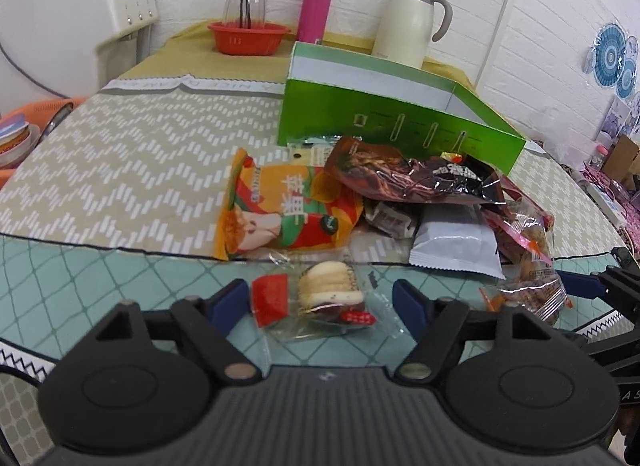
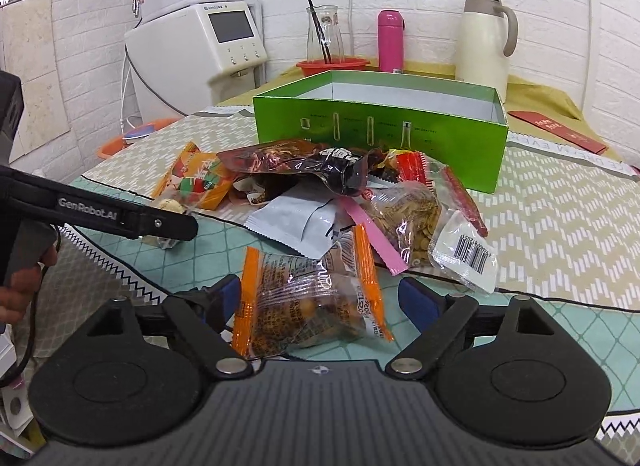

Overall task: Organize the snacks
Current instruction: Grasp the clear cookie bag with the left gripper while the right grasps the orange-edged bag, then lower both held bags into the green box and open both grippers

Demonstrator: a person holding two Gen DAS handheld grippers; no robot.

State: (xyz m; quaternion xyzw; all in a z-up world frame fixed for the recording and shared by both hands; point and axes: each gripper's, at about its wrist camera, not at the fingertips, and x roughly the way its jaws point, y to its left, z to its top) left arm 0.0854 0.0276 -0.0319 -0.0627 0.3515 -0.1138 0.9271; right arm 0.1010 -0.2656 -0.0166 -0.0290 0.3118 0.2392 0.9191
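- Left tool (image 1: pixel 320 302) sits low over the bench (image 1: pixel 132 153), jaws spread wide, gripping nothing.
- Right between its blue fingers (image 1: pixel 229 302) lies a clear-wrapped biscuit sandwich (image 1: pixel 330 298) with a red end flap, flat on the teal cloth; whether it touches either pad, hard to tell.
- Up at 12 o'clock from that packet: the snack heap, led by an orange fruit-print packet (image 1: pixel 280 209), a dark brown pouch (image 1: pixel 404 177) on top, and a grey sachet (image 1: pixel 456 246) at 1 o'clock.
- Behind the heap, the open green box (image 1: pixel 392 121) stands upright, nothing visible inside from here.
- Right tool (image 2: pixel 320 302) is also wide open, holding nothing.
- Between its fingers (image 2: pixel 420 302) rests an orange-edged clear packet (image 2: pixel 312 298) of brown snacks, leaning nearer the left finger.
- At 12 o'clock from that one, the same pile, with a clear bag of seeds (image 2: pixel 412 209) at 1 o'clock, just beside a barcode label (image 2: pixel 468 258).
- At 9 to 10 o'clock in the right view, the left tool's black arm reaches in from the side.
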